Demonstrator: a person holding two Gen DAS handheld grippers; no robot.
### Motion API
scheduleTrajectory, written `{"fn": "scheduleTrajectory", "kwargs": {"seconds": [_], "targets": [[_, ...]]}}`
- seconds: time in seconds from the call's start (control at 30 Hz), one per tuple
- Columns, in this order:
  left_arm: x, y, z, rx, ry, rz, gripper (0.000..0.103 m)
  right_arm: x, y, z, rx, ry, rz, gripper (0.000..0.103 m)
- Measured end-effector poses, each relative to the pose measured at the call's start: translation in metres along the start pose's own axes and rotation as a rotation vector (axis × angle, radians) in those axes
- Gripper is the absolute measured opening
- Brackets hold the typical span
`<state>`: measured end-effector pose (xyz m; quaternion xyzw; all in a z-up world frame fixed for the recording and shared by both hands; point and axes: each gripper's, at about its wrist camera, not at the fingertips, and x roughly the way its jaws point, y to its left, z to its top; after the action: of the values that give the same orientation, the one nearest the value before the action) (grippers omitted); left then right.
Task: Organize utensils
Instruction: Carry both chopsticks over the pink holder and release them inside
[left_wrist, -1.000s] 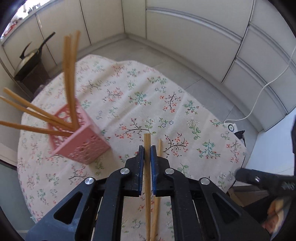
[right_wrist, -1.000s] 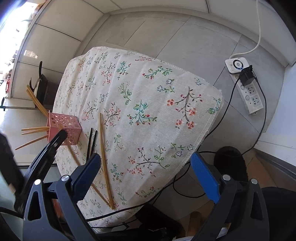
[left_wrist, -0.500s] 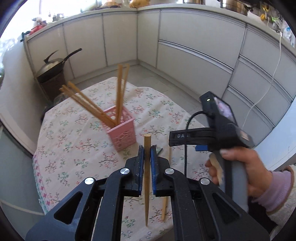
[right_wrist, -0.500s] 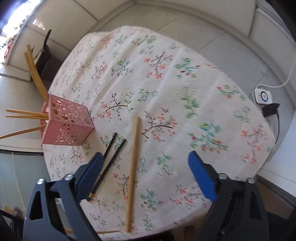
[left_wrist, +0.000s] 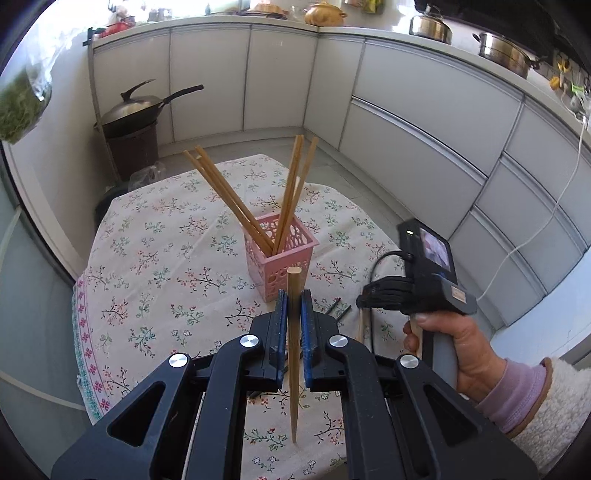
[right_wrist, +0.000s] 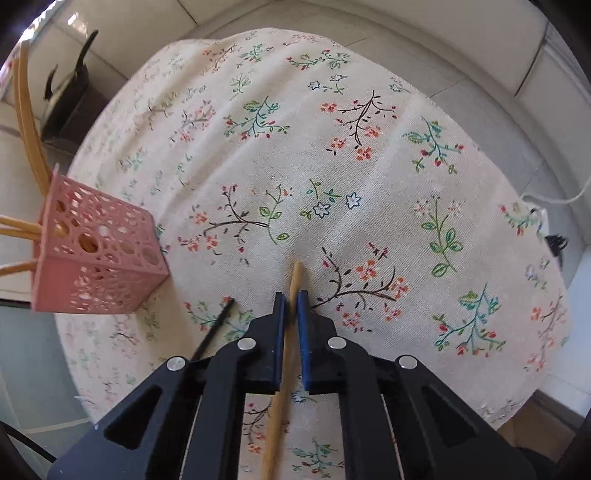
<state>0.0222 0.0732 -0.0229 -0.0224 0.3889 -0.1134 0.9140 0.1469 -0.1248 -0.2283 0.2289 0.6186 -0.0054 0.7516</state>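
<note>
My left gripper (left_wrist: 293, 295) is shut on a wooden chopstick (left_wrist: 294, 387), which stands upright above the table just short of the pink holder (left_wrist: 282, 254). Several wooden chopsticks (left_wrist: 229, 195) lean in that holder. My right gripper (right_wrist: 291, 297) points steeply down and is shut on a second wooden chopstick (right_wrist: 295, 275) lying on the floral tablecloth (right_wrist: 332, 166). The pink holder (right_wrist: 96, 254) is to its left. A black chopstick (right_wrist: 214, 328) lies between them, partly hidden by the gripper. In the left wrist view a person's hand (left_wrist: 454, 339) holds the right gripper's handle.
A wok (left_wrist: 136, 110) sits on a dark stand beyond the table's far left corner. White kitchen cabinets (left_wrist: 406, 110) line the walls. A power strip (right_wrist: 539, 214) and cables lie on the floor by the table's right edge.
My right gripper swung in over the table, came down over the wooden chopstick and shut on it. My left gripper rose and drew back with its chopstick, and now faces the holder.
</note>
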Motion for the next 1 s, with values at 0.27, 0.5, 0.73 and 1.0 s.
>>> {"fn": "scheduleTrajectory", "kwargs": {"seconds": [0.27, 0.5, 0.73, 1.0], "targets": [[-0.016, 0.004, 0.008, -0.055, -0.075, -0.015, 0.007, -0.103, -0.004, -0.028, -0.096, -0.24, 0.152, 0.005], [-0.026, -0.011, 0.017, -0.054, -0.13, -0.037, 0.007, -0.211, 0.009, -0.053, -0.2, -0.525, 0.237, 0.005], [-0.05, -0.016, 0.052, -0.082, -0.248, -0.036, 0.007, -0.267, 0.007, -0.028, -0.141, -0.635, 0.339, 0.006], [-0.082, -0.012, 0.106, -0.16, -0.442, 0.04, 0.007, -0.3, 0.017, -0.009, -0.145, -0.686, 0.403, 0.006]]}}
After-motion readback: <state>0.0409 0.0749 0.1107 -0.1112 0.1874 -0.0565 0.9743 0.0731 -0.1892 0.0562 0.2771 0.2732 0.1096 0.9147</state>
